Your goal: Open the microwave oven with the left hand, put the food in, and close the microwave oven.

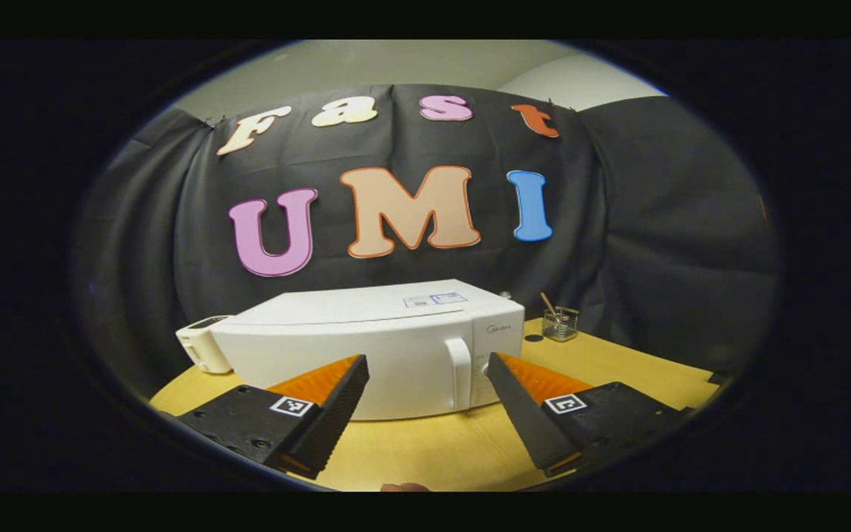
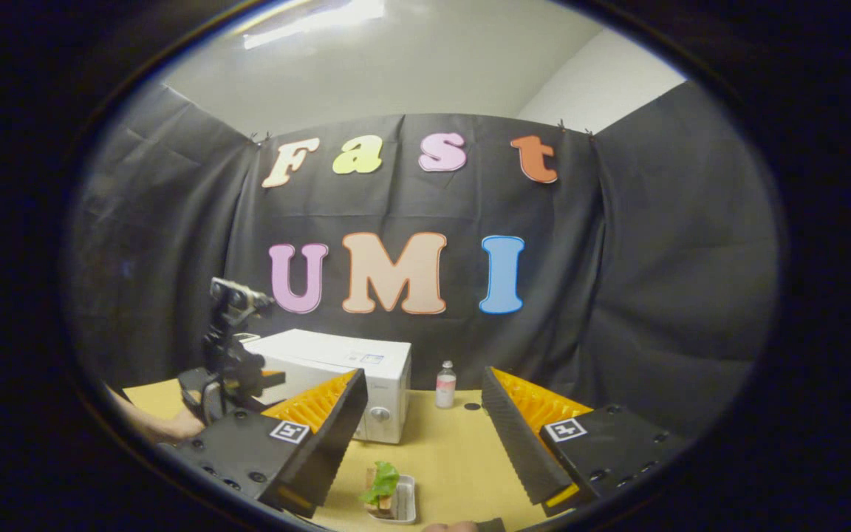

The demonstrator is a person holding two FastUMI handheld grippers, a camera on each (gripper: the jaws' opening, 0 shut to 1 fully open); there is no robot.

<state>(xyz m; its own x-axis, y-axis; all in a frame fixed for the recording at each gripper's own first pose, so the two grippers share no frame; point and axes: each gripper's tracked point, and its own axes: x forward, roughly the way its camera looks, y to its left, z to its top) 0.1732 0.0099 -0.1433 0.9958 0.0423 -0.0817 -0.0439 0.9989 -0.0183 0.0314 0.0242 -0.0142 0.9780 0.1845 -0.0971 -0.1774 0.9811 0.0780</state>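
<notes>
Left gripper view: my left gripper (image 1: 425, 366) hangs in front of the microwave (image 1: 374, 347), fingers spread wide and holding nothing. The microwave sits shut on the table (image 1: 440, 451), its handle (image 1: 459, 373) showing between my fingertips but not touched. A small white appliance (image 1: 204, 343) stands just beside its far end, and a glass jar (image 1: 560, 323) with a stick in it stands on the table off the other side. In the right gripper view, my right gripper (image 2: 422, 403) is also spread and empty, above the food (image 2: 381, 484), which looks like a leafy sandwich on a small white tray (image 2: 405, 502), near the table's front edge and well apart from the microwave. A bottle (image 2: 445, 384) stands near the microwave's control side.
</notes>
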